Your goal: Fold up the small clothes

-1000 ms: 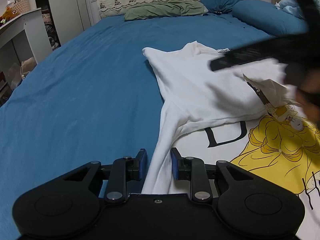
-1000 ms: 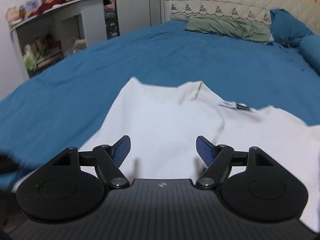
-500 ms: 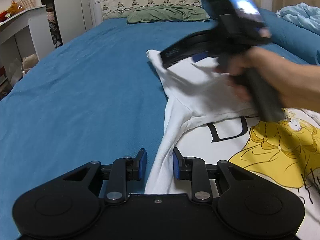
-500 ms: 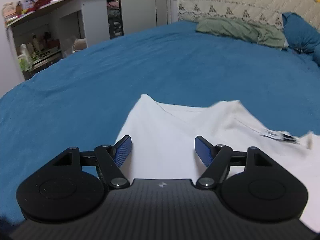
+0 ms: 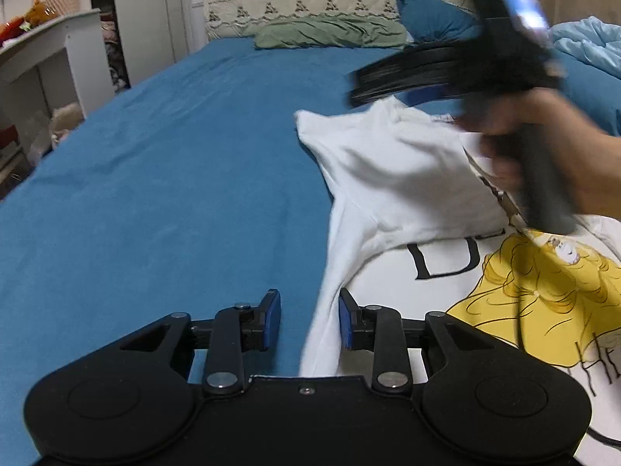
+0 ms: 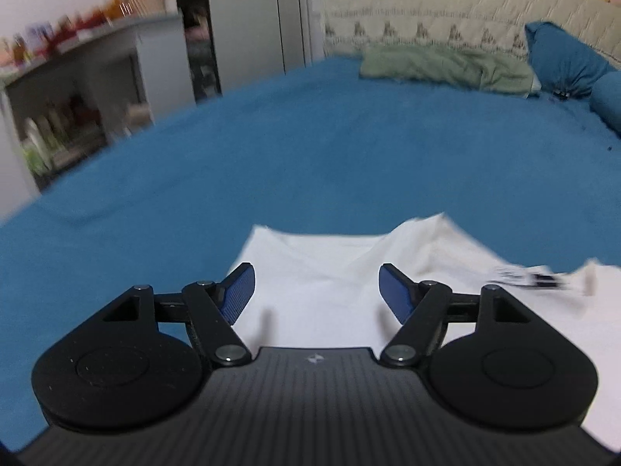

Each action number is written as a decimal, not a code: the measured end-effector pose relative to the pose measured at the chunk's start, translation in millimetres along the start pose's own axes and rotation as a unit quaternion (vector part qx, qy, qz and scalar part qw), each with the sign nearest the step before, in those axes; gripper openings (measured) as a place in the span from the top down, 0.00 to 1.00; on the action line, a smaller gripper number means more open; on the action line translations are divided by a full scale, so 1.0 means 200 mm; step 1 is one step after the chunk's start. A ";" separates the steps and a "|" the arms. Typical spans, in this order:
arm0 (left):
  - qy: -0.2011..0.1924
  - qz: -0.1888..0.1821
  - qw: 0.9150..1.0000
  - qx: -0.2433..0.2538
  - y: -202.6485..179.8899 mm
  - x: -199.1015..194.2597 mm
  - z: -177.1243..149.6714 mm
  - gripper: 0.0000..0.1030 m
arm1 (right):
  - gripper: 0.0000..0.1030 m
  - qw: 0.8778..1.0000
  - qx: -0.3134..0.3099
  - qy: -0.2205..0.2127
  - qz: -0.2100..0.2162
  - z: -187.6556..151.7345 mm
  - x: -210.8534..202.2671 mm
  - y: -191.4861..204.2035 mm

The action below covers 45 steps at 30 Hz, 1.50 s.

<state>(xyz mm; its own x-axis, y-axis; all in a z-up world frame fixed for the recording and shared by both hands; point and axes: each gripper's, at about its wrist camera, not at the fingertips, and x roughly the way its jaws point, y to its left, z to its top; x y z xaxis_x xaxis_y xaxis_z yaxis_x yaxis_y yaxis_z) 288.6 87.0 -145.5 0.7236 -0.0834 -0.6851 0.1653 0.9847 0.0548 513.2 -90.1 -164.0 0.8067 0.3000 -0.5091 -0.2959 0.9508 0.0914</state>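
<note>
The white shirt (image 5: 392, 171) lies on the blue bed (image 5: 174, 178), its upper part folded over the print. Its side edge is being let go by the opening left gripper (image 5: 309, 324), the cloth between unpressing pads. The right gripper (image 6: 316, 291), wide and empty, has been carried from mid-shirt to the far corner, so the next fold seems near.

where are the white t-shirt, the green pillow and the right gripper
white t-shirt (image 5: 392, 163): left wrist view, folded-over upper part
green pillow (image 5: 330, 33): left wrist view, middle of its crumpled top
right gripper (image 6: 316, 289): right wrist view, gap midway between its blue fingertips
</note>
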 end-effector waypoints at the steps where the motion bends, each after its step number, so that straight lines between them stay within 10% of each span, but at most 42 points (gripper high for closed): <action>1: -0.003 0.002 1.000 -0.001 0.01 -0.05 0.02 0.65 | 0.16 1.000 0.000 -0.006 0.010 0.01 -0.11 -0.03; 10: -0.016 0.051 0.999 0.008 0.08 -0.69 -0.03 0.49 | 0.13 0.999 0.013 -0.044 -0.002 -0.03 -1.35 -0.27; 19: 0.044 0.085 0.994 -0.050 0.06 -1.02 -0.47 0.49 | 0.13 0.994 0.029 0.007 -0.109 -0.64 -2.25 -0.37; 27: 0.082 0.091 0.991 -0.048 0.00 -0.97 -0.76 0.50 | 0.15 0.974 0.082 0.112 -0.181 -1.23 -2.38 -0.41; 35: 0.092 0.094 0.991 -0.037 0.00 -0.90 -0.84 0.53 | 0.18 0.961 0.097 0.173 -0.193 -1.35 -2.30 -0.47; 45: 0.100 0.075 0.992 -0.023 -0.03 -0.87 -0.85 0.80 | 0.66 0.957 0.090 0.202 -0.190 -1.38 -2.24 -0.46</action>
<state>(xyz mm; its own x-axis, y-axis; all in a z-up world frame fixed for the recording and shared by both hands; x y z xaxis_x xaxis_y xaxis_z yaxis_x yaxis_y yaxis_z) 48.3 121.6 -149.8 0.5891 0.0921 -0.8028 0.0312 0.9902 0.1365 36.9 -333.8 -180.8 0.5645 -0.0896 -0.8205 0.1014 0.9941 -0.0388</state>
